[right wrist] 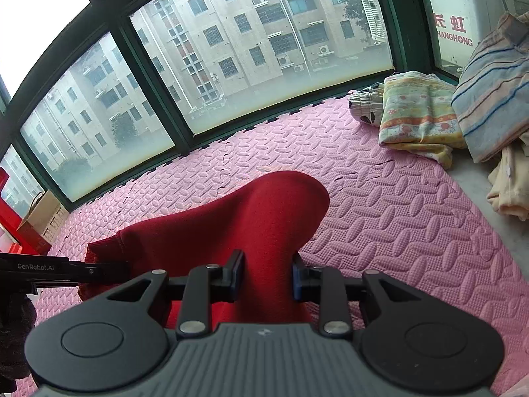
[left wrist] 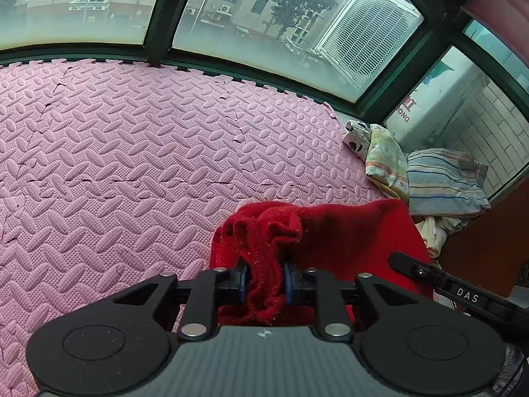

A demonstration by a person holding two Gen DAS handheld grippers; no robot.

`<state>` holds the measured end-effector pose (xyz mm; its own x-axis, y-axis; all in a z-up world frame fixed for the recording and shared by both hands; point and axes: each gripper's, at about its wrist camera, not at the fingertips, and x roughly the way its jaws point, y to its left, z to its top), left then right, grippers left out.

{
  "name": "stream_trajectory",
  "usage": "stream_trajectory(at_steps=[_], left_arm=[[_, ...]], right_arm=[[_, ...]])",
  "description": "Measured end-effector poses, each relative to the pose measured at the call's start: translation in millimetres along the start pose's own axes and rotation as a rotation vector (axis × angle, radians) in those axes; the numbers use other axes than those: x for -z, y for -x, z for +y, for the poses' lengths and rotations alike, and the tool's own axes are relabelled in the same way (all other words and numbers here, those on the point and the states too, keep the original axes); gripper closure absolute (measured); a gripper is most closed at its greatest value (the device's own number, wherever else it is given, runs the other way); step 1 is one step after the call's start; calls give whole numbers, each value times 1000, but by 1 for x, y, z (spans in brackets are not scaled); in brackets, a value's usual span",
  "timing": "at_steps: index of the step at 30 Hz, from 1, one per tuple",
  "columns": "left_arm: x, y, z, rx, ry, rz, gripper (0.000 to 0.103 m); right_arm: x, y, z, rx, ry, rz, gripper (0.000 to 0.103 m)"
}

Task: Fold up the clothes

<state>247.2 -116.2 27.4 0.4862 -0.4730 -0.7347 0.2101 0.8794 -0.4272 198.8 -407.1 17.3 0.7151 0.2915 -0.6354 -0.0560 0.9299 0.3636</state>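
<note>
While both grippers carry it above the pink foam mat (left wrist: 132, 139), the red knit garment (left wrist: 347, 231) hangs stretched between them, its ribbed edge bunched in the left gripper (left wrist: 264, 281) and a smoother fold rising like a hump through the right gripper (right wrist: 267, 278). From the left wrist view the garment sits at 6 o'clock, just ahead of the jaws, with the cloth running off toward 3 o'clock, where the black tip of the other tool shows.

To do this step well, I judge the two holds should stay level and keep the cloth lightly taut, so that it comes down flat on the mat instead of in a heap; the bunched ribbing on the left looks thick and could slip or drag unevenly if the hands drift apart too far.

Each gripper is narrowly parted and clamped on the red fabric, the blue pads (left wrist: 287, 281) pressing it from both sides.

Farther out, at about 2 o'clock in both views, folded clothes lie in a pile (right wrist: 420, 115) at the mat's edge, with a striped piece (left wrist: 443, 178) beside them. Dark-framed windows (right wrist: 185, 132) close the far side.
</note>
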Motion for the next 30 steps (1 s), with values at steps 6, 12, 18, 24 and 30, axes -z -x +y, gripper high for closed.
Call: stream_trajectory(at_steps=[6,12,18,24,30], left_arm=[[-1,-17,2,-11,-4,25,78],[-1,-15,6,-20,-8,33,69],[-1,1,2,-47,-49,-6,64],[-9,21,-10,-64,-87,-87,63],[-7,24,-33,-5,-140,-110,78]], right_arm=[[4,-13,-13,16,-25,34,70],[6,-8,-8,57,24,30,58],[14,14,12,104,136,-18,53],[27,27,35,60,208,-37,52],[45,20,58,7,270,-19,54]])
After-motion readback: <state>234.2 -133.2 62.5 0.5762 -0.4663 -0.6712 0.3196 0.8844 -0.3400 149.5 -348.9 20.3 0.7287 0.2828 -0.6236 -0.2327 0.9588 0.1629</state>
